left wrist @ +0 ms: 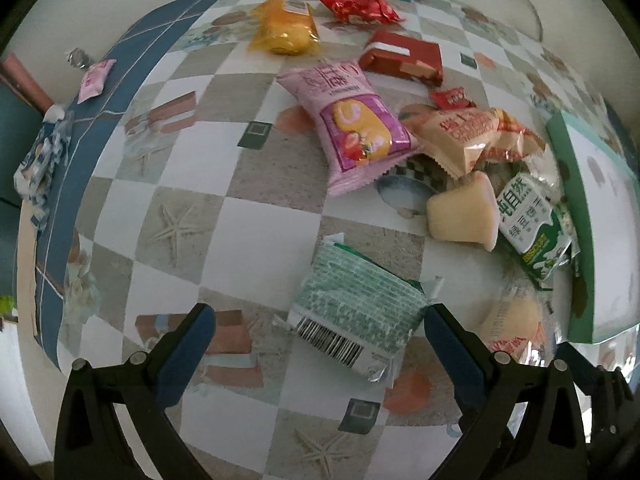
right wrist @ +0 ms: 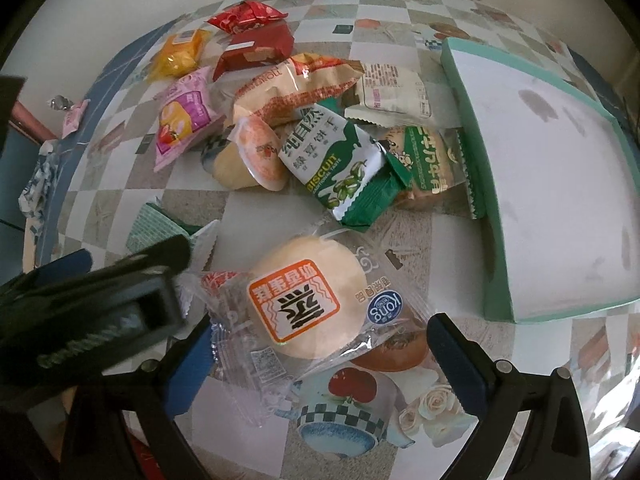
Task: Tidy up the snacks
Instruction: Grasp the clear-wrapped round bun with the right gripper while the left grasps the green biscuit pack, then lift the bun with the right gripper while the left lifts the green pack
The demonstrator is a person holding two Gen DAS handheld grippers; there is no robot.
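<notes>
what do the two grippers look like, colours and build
Both match: the left gripper and right gripper each have two black, angular plastic fingers with triangular cut-outs, silver round pins at the joints, and dark blue pads on the inner faces. No cables, sleeves or printed markings show on them.

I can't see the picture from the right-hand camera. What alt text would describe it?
The open right gripper frames a clear-wrapped round bun on a checkered tablecloth. Behind it, a pile of snack packets includes a green biscuit pack, with an empty teal tray to the right. The left gripper intrudes from the left.
</notes>
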